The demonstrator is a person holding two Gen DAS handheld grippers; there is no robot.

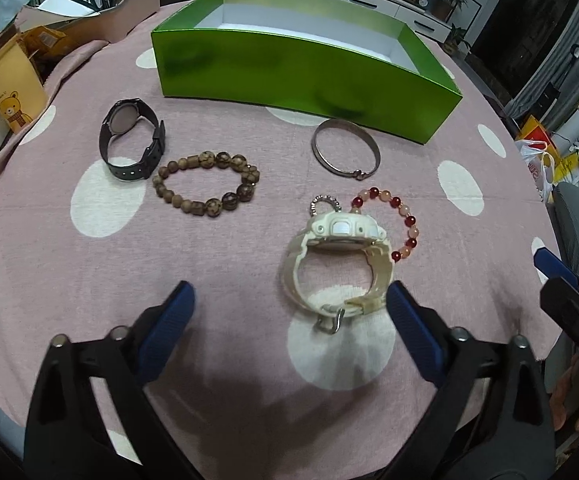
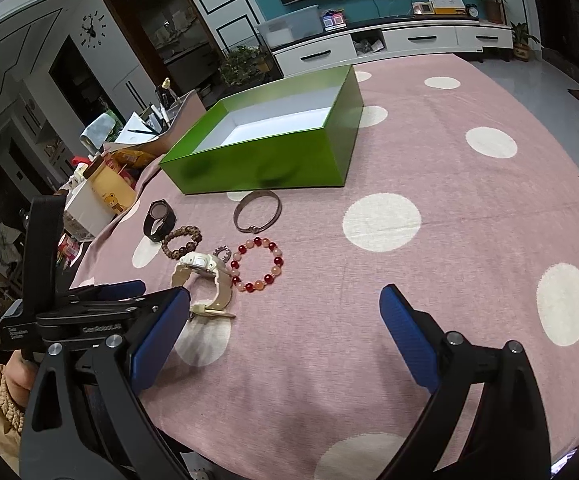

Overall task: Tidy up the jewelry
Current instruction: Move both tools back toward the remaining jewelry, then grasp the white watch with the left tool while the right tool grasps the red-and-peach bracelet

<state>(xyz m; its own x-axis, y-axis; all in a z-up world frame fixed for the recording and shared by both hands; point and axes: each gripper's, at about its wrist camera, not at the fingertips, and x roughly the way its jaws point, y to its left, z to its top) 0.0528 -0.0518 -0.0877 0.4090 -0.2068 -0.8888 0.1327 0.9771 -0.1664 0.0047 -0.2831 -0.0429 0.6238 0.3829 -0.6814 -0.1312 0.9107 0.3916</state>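
Round table (image 1: 249, 360) under a pink cloth with white dots, carrying everything. On it, toward the far side, a green box (image 1: 301, 76), open on top, white inside and empty, probably put there to receive the jewelry; taken here as the landmark. Left gripper (image 1: 289, 320) well in front of the box and pointing steeply down at the cloth, jaws wide with nothing pressed between the blue pads, the right pad just beside the clasp end of the white watch (image 1: 339, 264); likely lowered so, to take this watch first, being the nearest piece. Right gripper (image 2: 285, 316) also in front of the box, more to the right side, jaws wide and empty over bare cloth, seemingly only waiting. White watch in front of the right half of the box, standing on its edge, strap closed in a loop, therefore easy to take across the strap. Black watch (image 1: 131, 144) in front of the left corner of the box, also on its side. Brown bead bracelet (image 1: 205, 180) just beside it, a little further from the box. Red and pink bead bracelet (image 1: 403, 220) flat behind the white watch. Metal bangle (image 1: 345, 152) near the front wall of the box. Small sparkling ring (image 1: 323, 202) between bangle and white watch, partly hidden. All pieces outside the box, sorting not yet started.
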